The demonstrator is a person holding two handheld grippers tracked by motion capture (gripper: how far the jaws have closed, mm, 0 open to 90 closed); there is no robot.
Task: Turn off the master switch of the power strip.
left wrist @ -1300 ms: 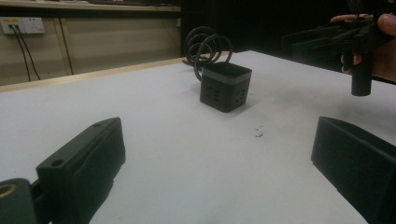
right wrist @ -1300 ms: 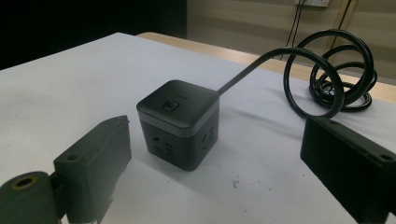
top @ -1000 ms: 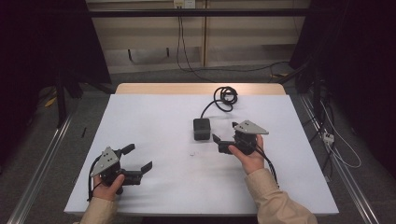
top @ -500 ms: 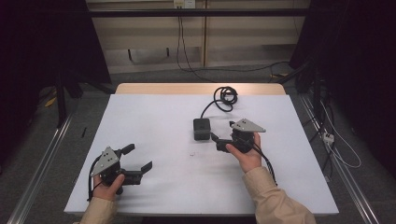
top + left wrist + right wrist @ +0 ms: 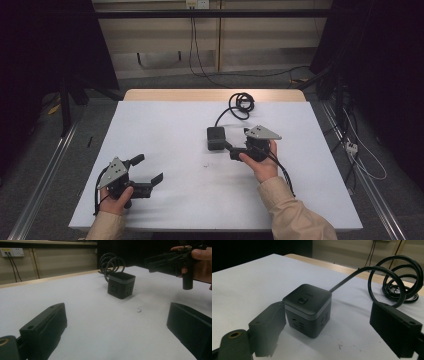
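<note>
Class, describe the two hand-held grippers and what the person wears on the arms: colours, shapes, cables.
The left hand-held gripper and right hand-held gripper are matt black, each with two blocky flat jaws and a grey three-cornered plate on top. A thin black cable trails back from the right one along the forearm. Both arms wear light beige long sleeves.

- A white table top (image 5: 165, 125) is seen in the middle of the room, with a strip of pale wood (image 5: 175, 95) left bare along its far edge.
- A grey floor (image 5: 40, 165) is seen around the table, and metal rails (image 5: 37, 195) are laid along it on both sides.
- A beige panelled wall (image 5: 160, 42) is found behind the table, with a socket plate (image 5: 196, 4) mounted high on it and cables (image 5: 192, 50) hung down from it.
- Loose cables and a white power strip (image 5: 351, 146) are left on the floor at the right.
- The table is lit brightly, while both sides of the room are kept in darkness.
</note>
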